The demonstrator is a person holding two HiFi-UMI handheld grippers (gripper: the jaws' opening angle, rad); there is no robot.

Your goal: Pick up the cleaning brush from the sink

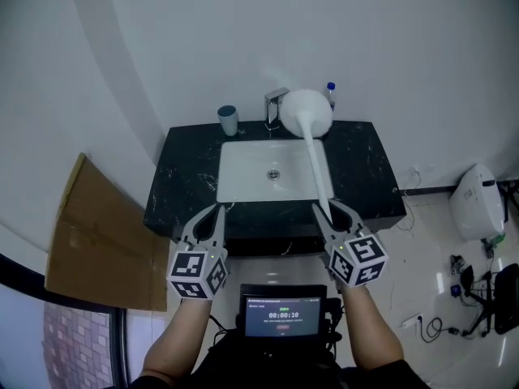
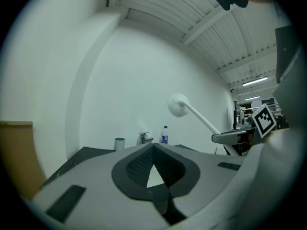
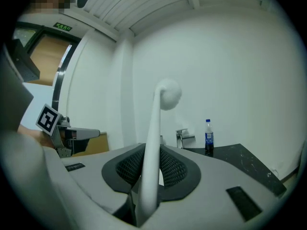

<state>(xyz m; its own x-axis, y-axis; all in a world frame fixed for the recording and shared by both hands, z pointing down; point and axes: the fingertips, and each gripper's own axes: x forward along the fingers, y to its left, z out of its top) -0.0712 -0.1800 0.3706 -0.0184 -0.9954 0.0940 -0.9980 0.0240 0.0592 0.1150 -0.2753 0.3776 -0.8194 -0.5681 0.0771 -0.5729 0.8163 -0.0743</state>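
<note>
In the head view, the right gripper (image 1: 331, 211) holds the white cleaning brush (image 1: 312, 148) by the near end of its handle, lifted clear of the sink (image 1: 243, 186), while the left gripper (image 1: 212, 217) hangs by the front edge of the black desk (image 1: 185, 177). In the left gripper view, that gripper's jaws meet at the tips with nothing between them. In the right gripper view, the pads are clamped on the brush handle, which slants up to the round head.

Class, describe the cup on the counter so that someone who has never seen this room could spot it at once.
Find the black counter with the white sink. At its back edge, left of the tap, stands the cup. It is short, open-topped and grey-blue, unlike the tall capped bottle.
</note>
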